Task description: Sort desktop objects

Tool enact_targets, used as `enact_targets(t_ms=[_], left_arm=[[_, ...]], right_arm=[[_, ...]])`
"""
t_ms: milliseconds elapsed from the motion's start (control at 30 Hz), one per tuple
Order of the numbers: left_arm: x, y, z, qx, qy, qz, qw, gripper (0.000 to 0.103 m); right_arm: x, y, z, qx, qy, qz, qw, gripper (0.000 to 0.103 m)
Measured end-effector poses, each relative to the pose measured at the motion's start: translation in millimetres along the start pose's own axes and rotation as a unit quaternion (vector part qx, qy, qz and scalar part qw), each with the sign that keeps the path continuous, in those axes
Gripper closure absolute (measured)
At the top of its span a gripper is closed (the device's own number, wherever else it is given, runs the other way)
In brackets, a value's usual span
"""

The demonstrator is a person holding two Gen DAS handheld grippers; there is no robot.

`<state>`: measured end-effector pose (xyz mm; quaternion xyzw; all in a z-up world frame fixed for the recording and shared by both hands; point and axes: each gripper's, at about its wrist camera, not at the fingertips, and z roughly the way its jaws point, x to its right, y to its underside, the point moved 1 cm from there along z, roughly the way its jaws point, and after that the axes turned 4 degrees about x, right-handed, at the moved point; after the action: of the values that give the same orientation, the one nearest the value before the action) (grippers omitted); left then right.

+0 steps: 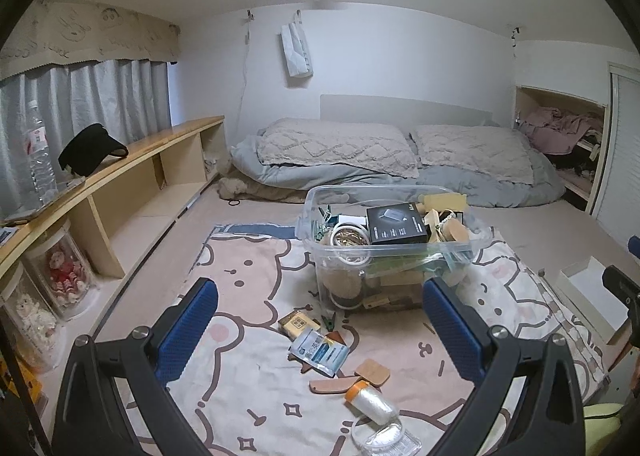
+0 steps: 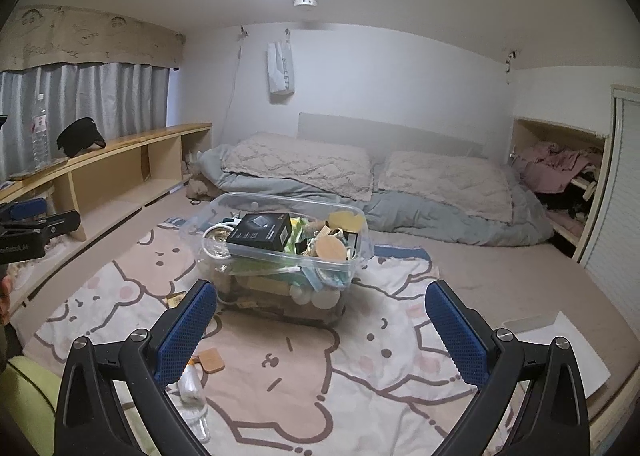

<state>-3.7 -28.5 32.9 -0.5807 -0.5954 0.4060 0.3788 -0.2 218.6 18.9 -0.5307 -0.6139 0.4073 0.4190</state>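
Observation:
A clear plastic bin (image 1: 320, 244) (image 2: 224, 211) stands on a cartoon-bear blanket (image 1: 248, 408) (image 2: 360, 368), filled with a black box (image 1: 396, 224) (image 2: 262, 231), white cable coils and wooden pieces. In front of it lie a yellow pack (image 1: 298, 324), a blue-white sachet (image 1: 319, 352), a green clip (image 1: 329, 322), a cork coaster (image 1: 372, 372) (image 2: 211, 360), a tan leather piece (image 1: 334, 384), a small orange-capped bottle (image 1: 370, 400) and a clear lidded case (image 1: 388, 438). My left gripper (image 1: 320, 320) hangs open above these items. My right gripper (image 2: 322, 324) is open before the bin, empty.
A wooden shelf (image 1: 132, 175) runs along the left wall with a water bottle (image 1: 38, 151) and a black cap (image 1: 92, 147). Pillows and bedding (image 1: 360, 159) lie behind the bin. A white open box (image 1: 592, 300) (image 2: 560, 340) sits at the right.

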Motion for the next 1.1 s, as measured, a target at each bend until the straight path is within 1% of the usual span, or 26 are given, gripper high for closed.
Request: enact_targets(t_ms=[100,267,333,500,733,967,1100], left_arm=[[3,5,-5,0.0,0.012,-0.001,0.9999,0.0],[10,12,-13,0.018,-0.005,0.021,0.9996,0.0],[12,15,-14,0.02,-0.006,0.025,0.9995,0.0],[14,23,-14,0.018,-0.005,0.035,0.9992,0.0],[15,25,-14,0.018,-0.004,0.037,0.9992,0.0],[15,27,-15,0.019,-0.006,0.044,0.9988,0.0],[15,27,-15,0.019,-0.006,0.049,0.9986,0.0]], right_arm=[[0,3,-4,0.0,0.0,-0.001,1.0,0.0],[4,6,-10,-0.007,0.004,0.007,1.0,0.0],[6,7,-11,-0.012,0.007,0.012,1.0,0.0],[11,9,-17,-0.016,0.021,0.023,0.999,0.0],[9,13,-22,-0.015,0.032,0.016,0.999,0.0],[15,16,-29,-0.005,0.033,0.034,0.999,0.0],[14,16,-27,-0.008,0.03,0.033,0.999,0.0]])
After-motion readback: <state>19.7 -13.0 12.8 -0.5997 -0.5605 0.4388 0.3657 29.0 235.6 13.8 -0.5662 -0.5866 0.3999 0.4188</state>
